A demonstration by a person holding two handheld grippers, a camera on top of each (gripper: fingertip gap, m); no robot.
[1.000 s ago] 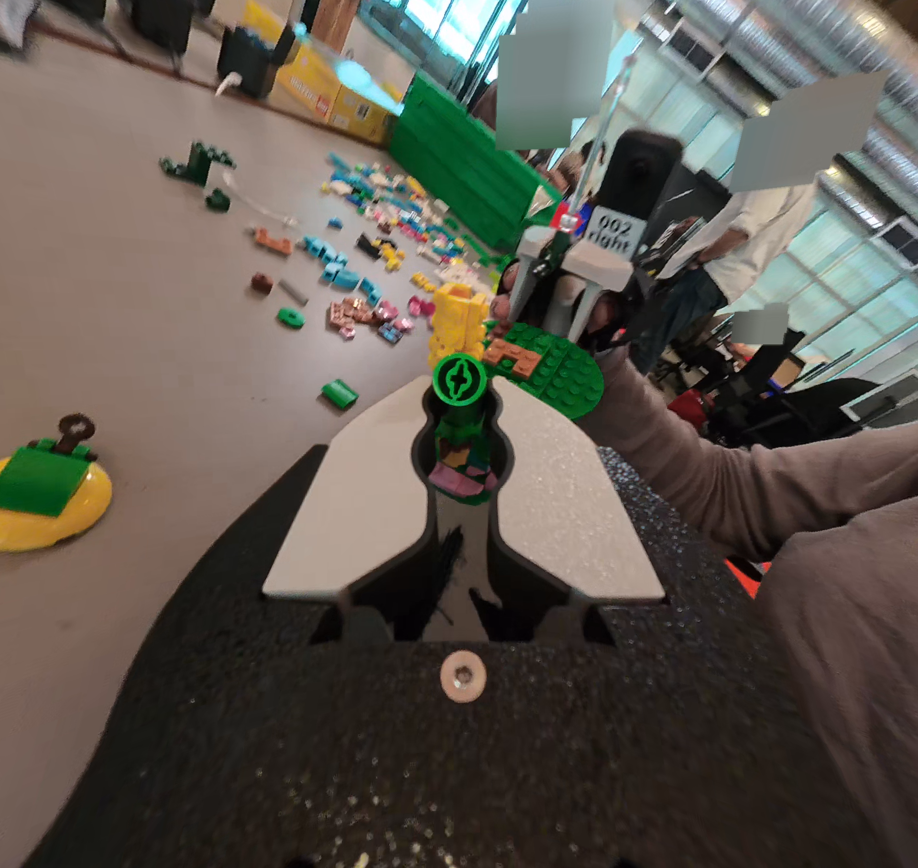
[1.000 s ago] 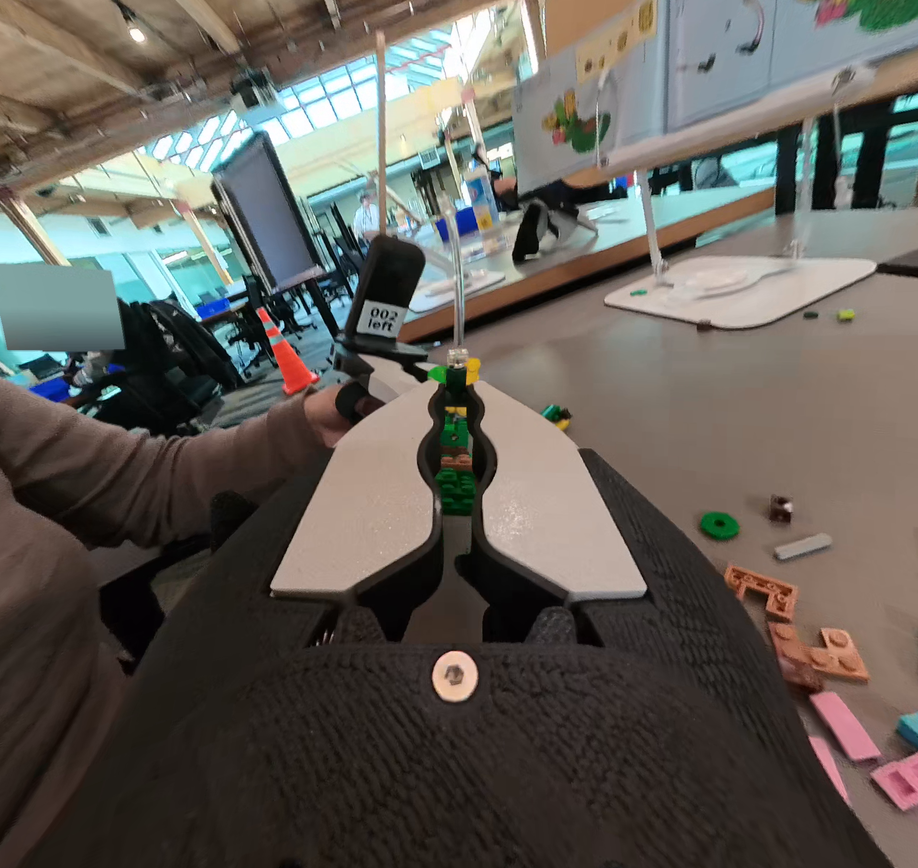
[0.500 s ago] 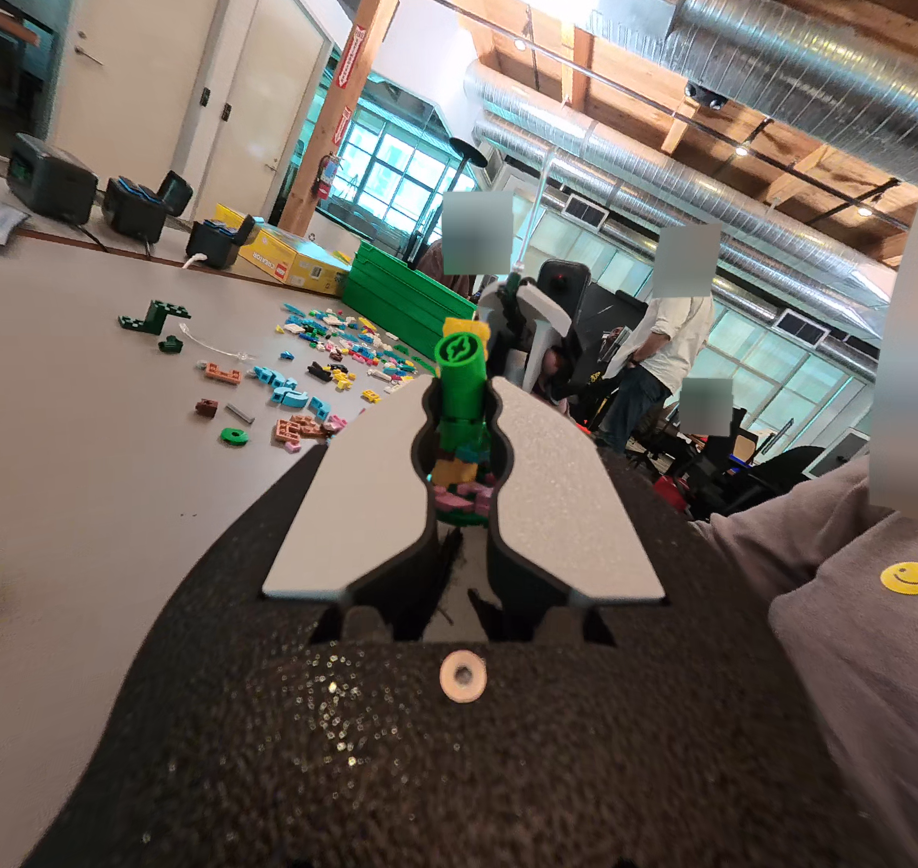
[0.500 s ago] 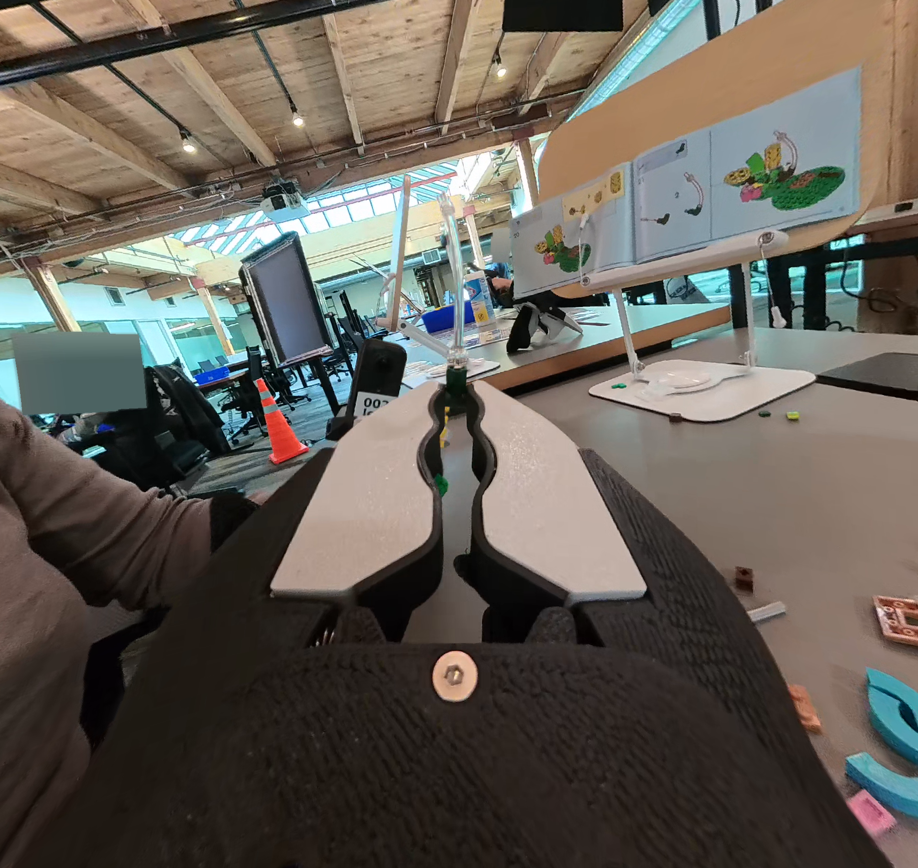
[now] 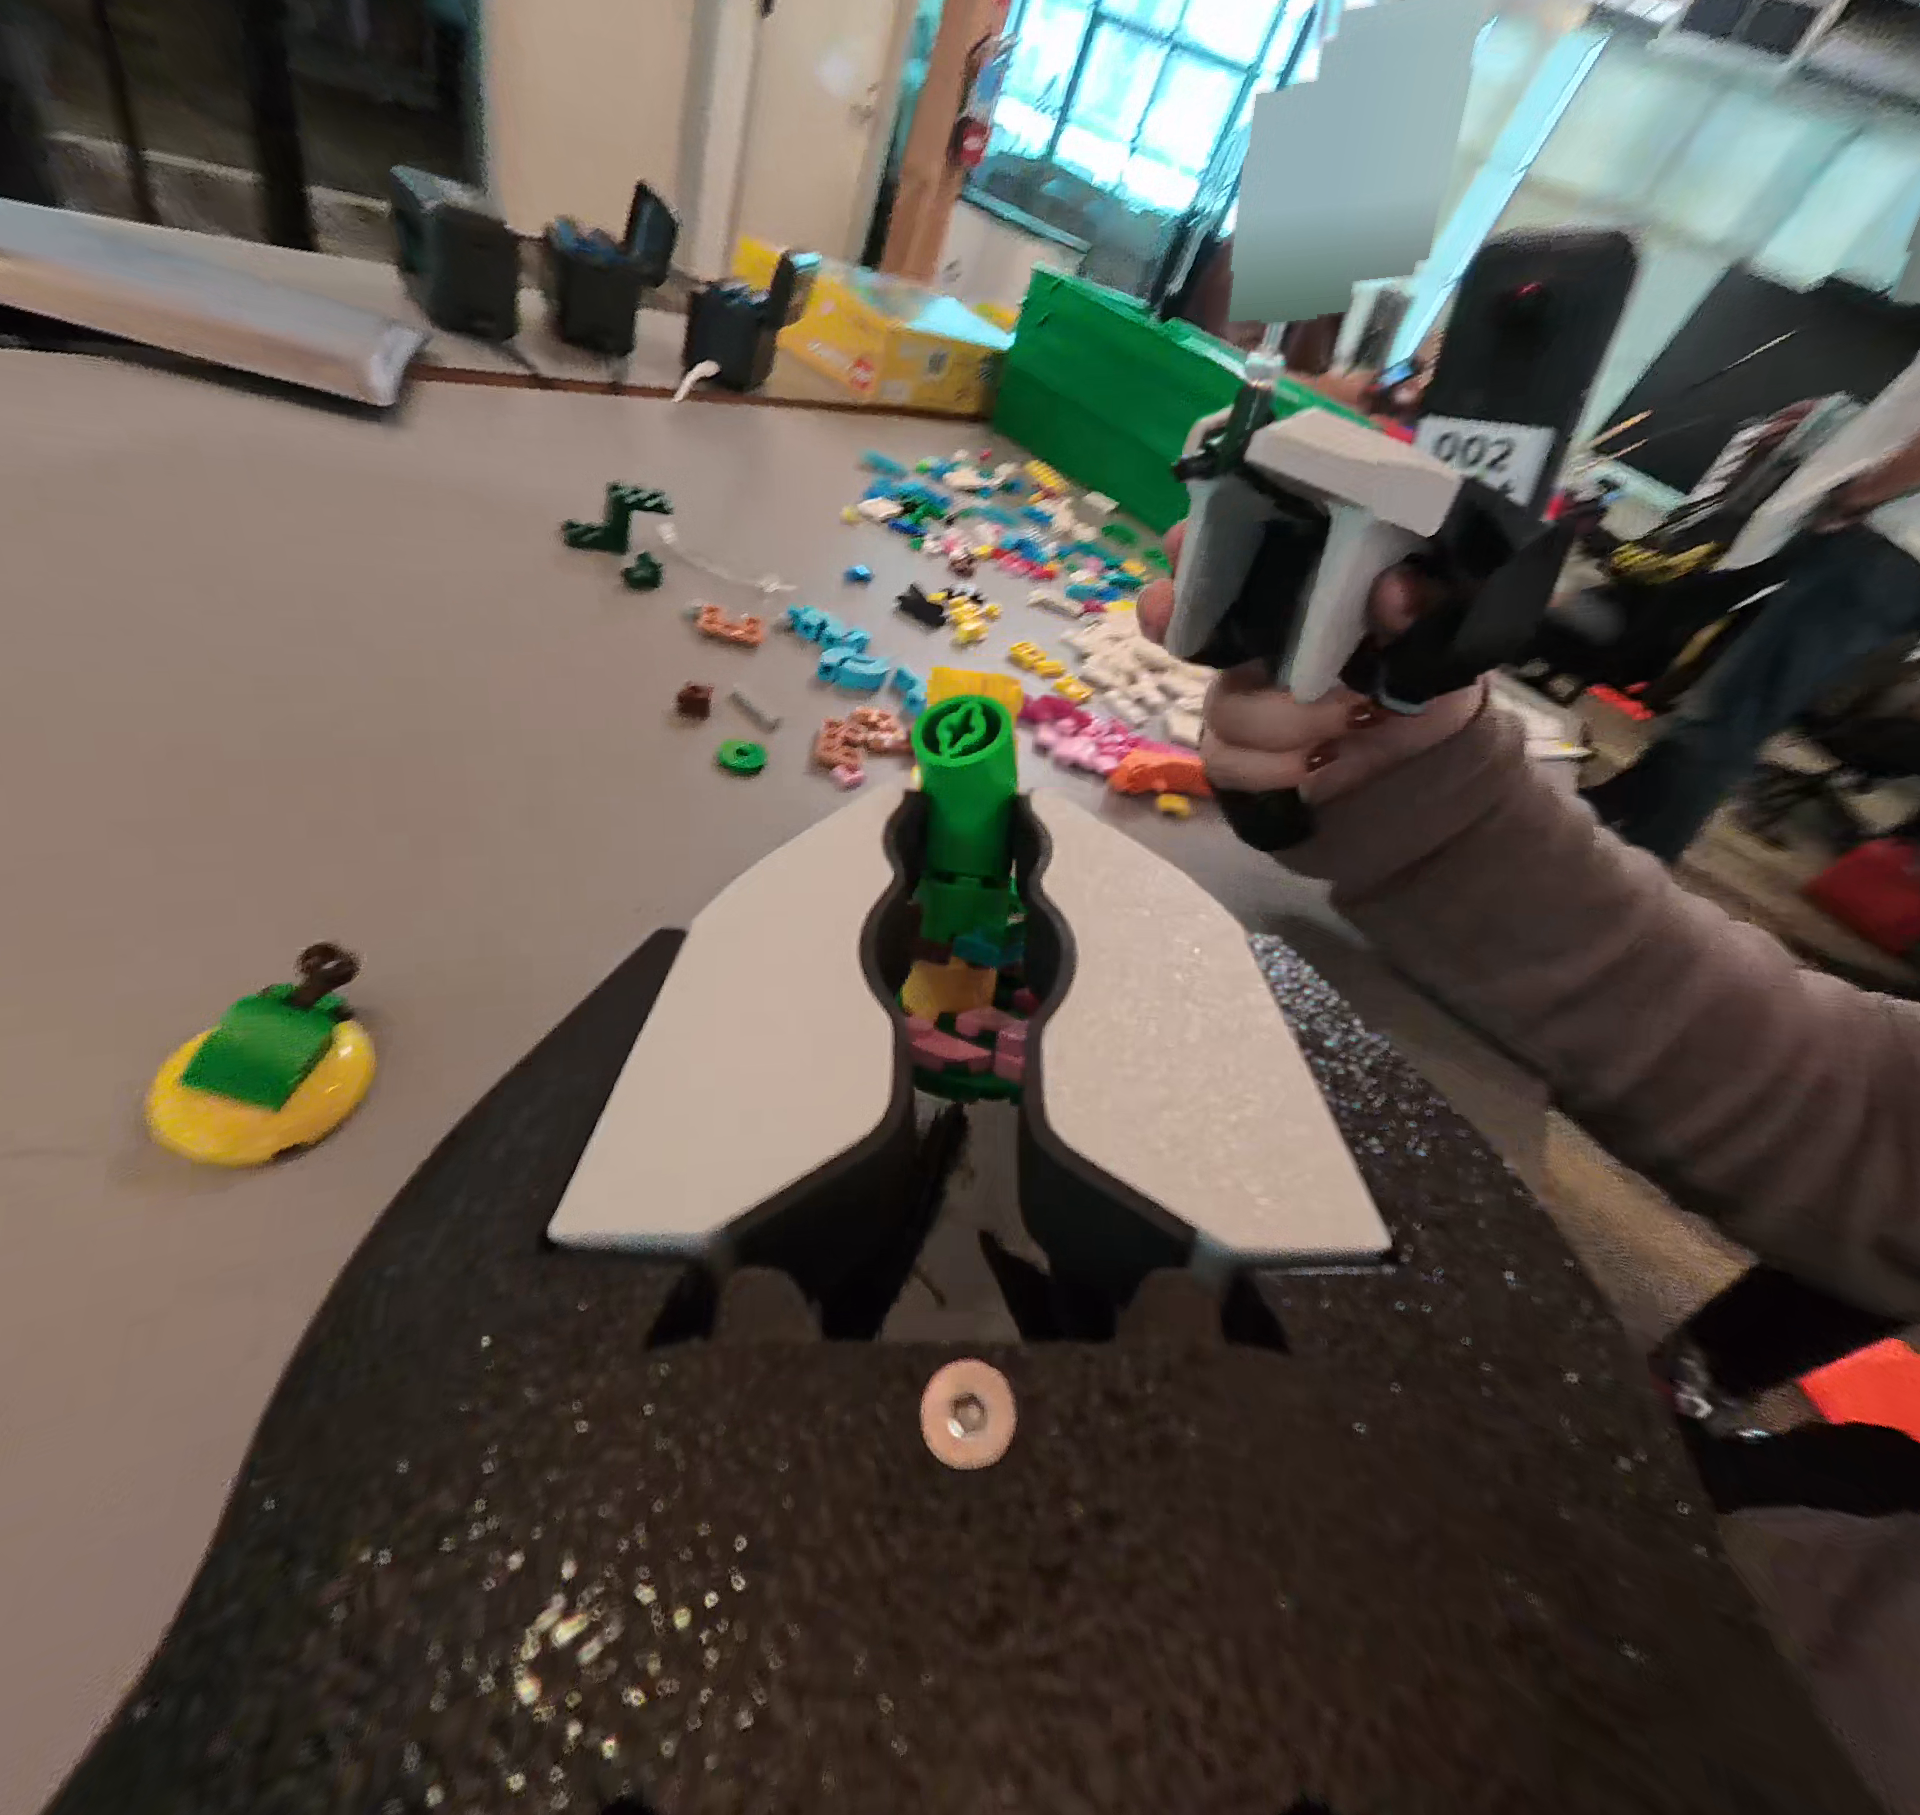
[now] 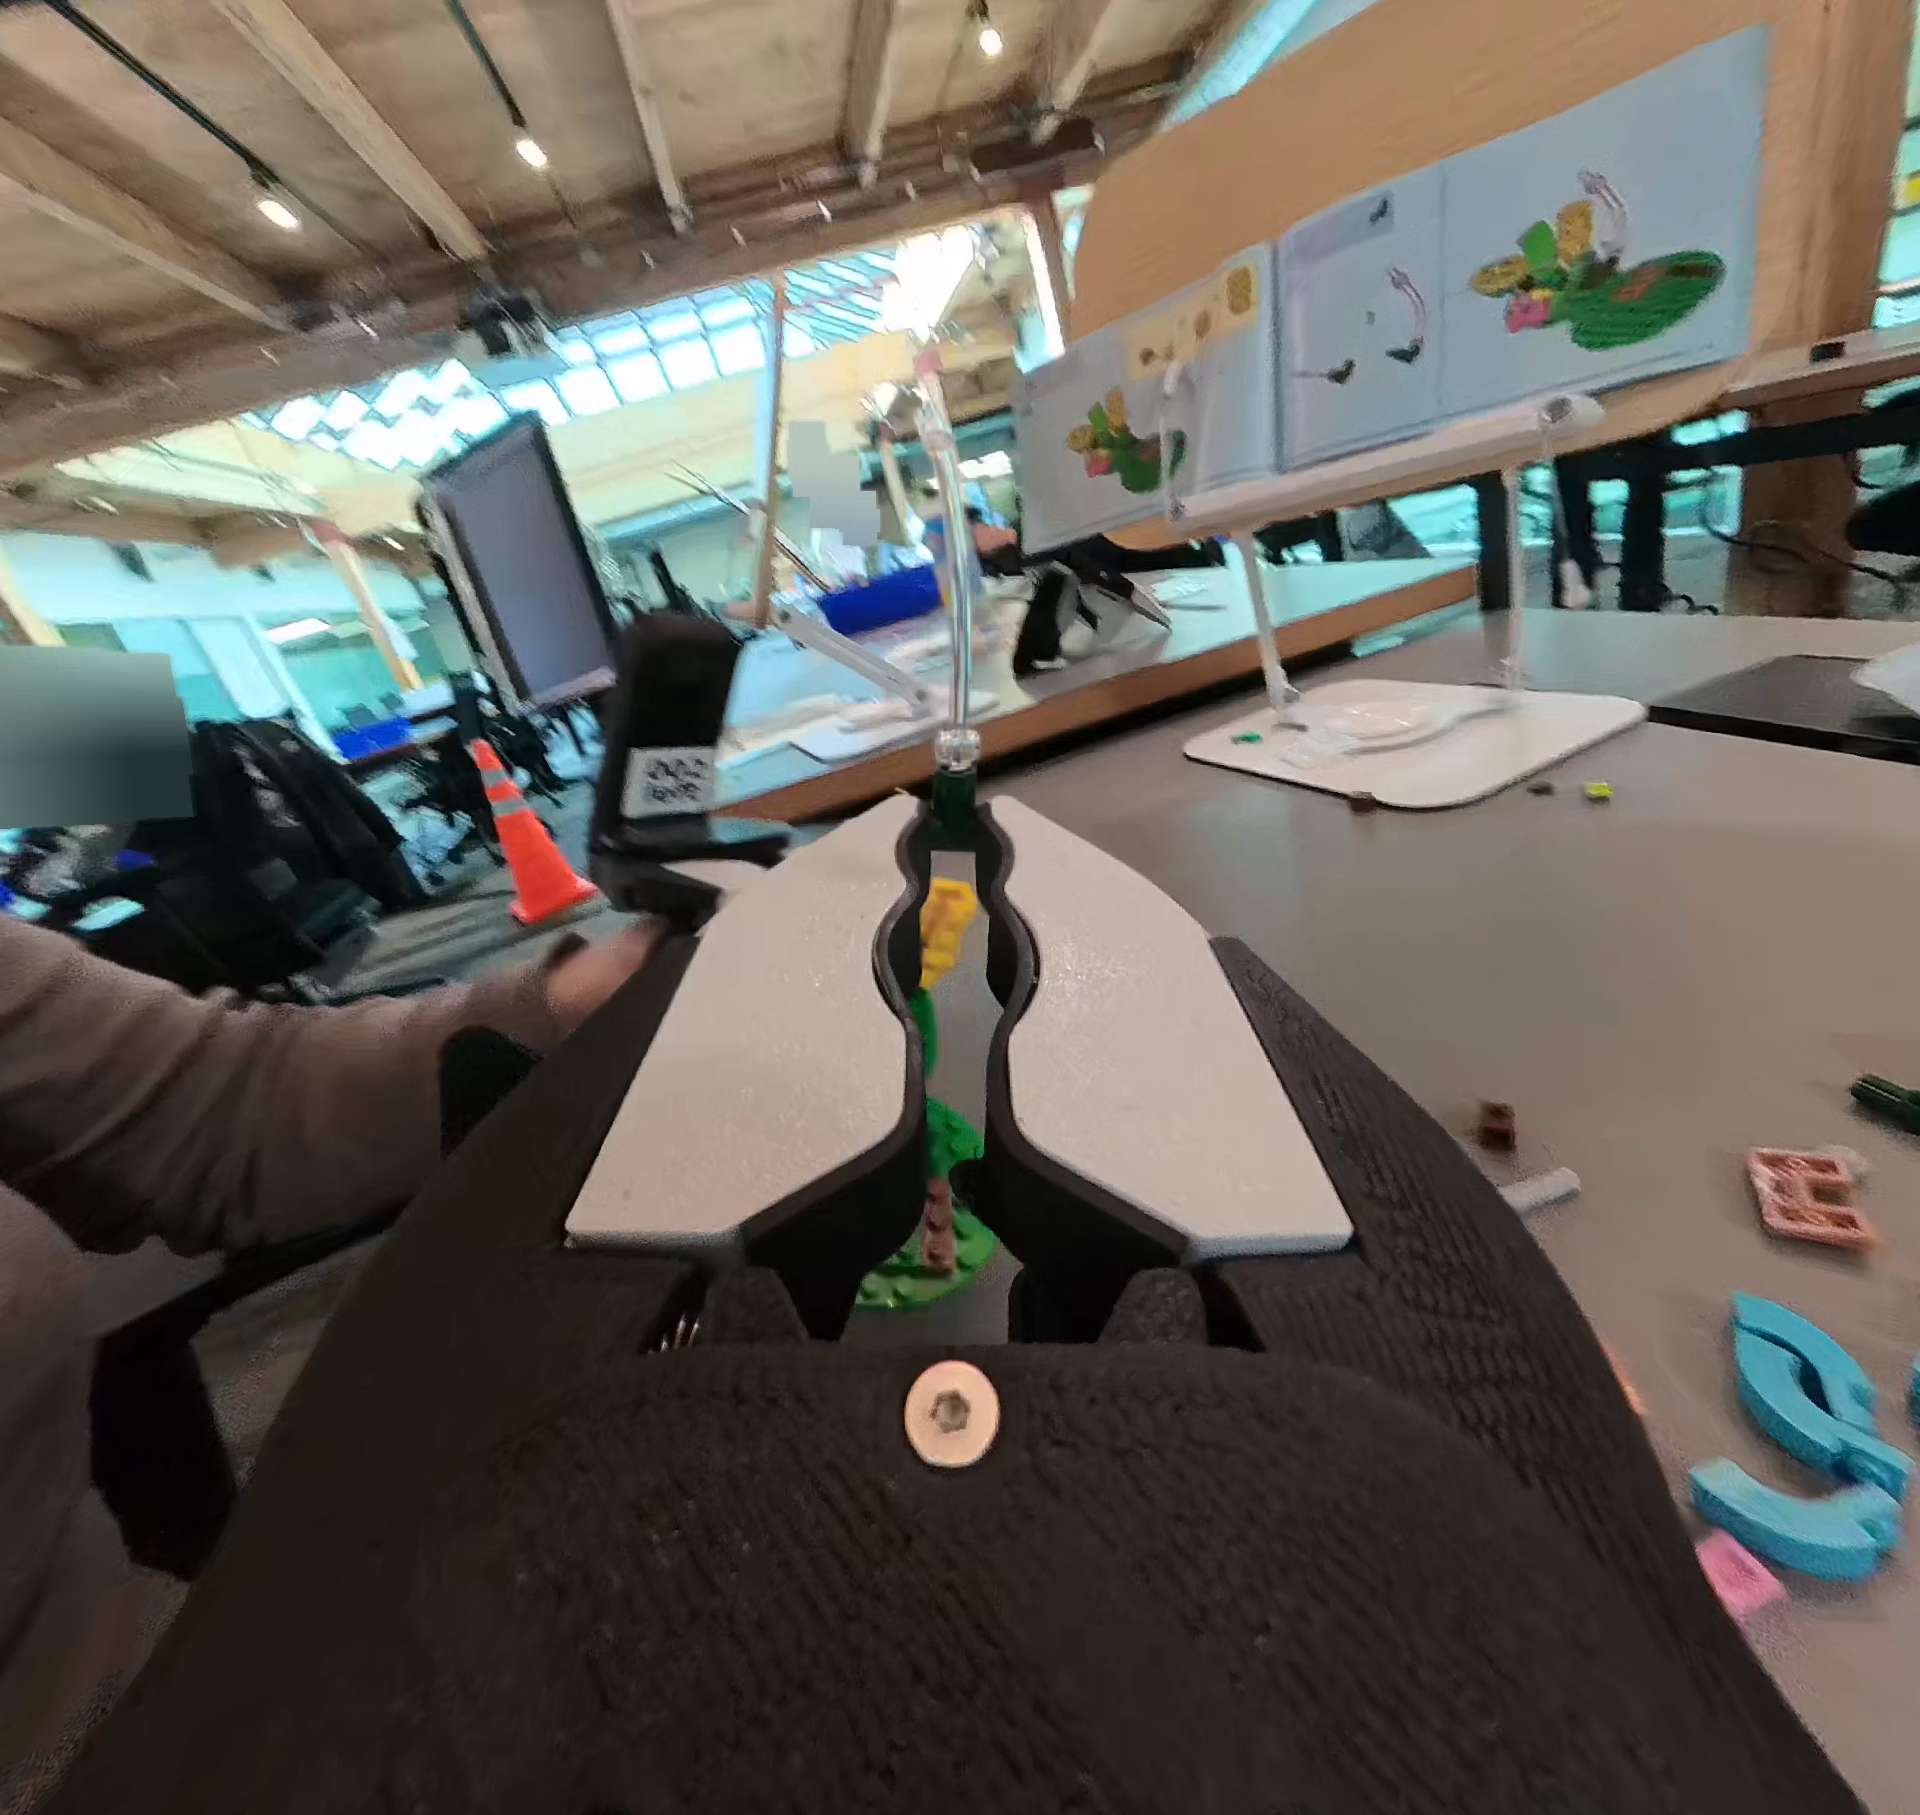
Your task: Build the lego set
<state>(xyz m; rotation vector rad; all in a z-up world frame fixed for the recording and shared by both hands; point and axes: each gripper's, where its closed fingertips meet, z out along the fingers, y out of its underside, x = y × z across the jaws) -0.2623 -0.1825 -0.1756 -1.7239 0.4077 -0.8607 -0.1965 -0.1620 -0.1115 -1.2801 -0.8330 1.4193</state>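
My left gripper (image 5: 966, 815) is shut on a small lego build (image 5: 961, 986): a green cylinder with a leaf print at the fingertips, with yellow, blue and pink pieces behind it between the fingers. My right gripper (image 6: 954, 815) is shut on a dark green piece (image 6: 954, 797) with a clear curved tube (image 6: 951, 570) rising from it. In the left wrist view the right gripper (image 5: 1231, 456) is up and to the right of the build, apart from it. In the right wrist view the build's yellow block (image 6: 945, 918) and green plate (image 6: 914, 1277) show through the finger gap.
A spread of loose bricks (image 5: 997, 560) lies on the grey table (image 5: 312, 674) with a green box (image 5: 1101, 394) behind. A yellow dish with a green slope (image 5: 260, 1069) sits at left. An instruction booklet on a stand (image 6: 1455, 311) and blue curved pieces (image 6: 1808, 1433) are to the right. My right fingertips sit around 10 centimeters from my left ones.
The left view has swung back down toward the table with the build still held. The right gripper, still holding the tube piece, has pulled away from the build and now stands above and right of it.
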